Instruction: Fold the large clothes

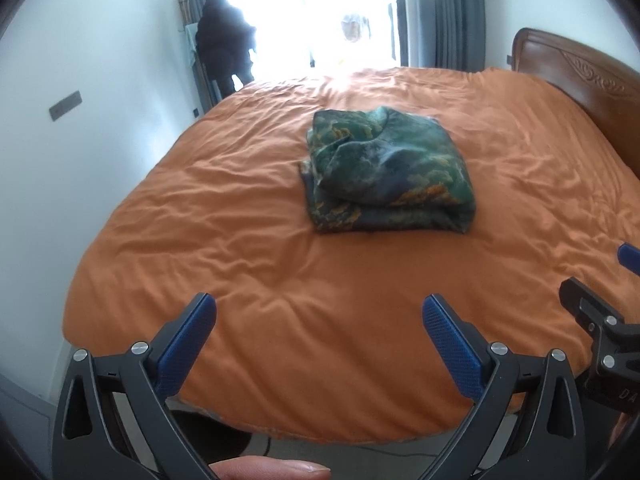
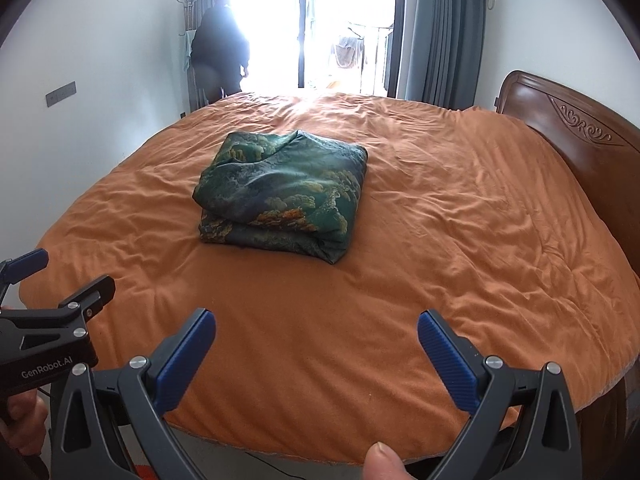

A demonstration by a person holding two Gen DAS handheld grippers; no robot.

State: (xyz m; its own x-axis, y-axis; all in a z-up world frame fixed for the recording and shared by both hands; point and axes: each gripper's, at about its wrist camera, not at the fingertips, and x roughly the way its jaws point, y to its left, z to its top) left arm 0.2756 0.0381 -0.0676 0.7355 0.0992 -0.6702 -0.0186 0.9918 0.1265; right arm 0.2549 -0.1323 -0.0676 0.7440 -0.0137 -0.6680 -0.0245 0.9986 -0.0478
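Both grippers spread wide, empty, touching nothing: left gripper [image 1: 319, 308], right gripper [image 2: 316, 324], side by side above near edge of orange bedspread [image 2: 440, 208]. Folded green patterned garment [image 2: 280, 192] mid-bed, well apart from blue pads [image 2: 188, 360].

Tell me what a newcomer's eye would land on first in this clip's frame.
The folded green patterned garment sits alone mid-bed on the rumpled orange bedspread. Beyond the bed, a dark-clothed person stands by the glaring bright glass door. Near the camera, the left gripper and right gripper hang with jaws wide apart, holding nothing.
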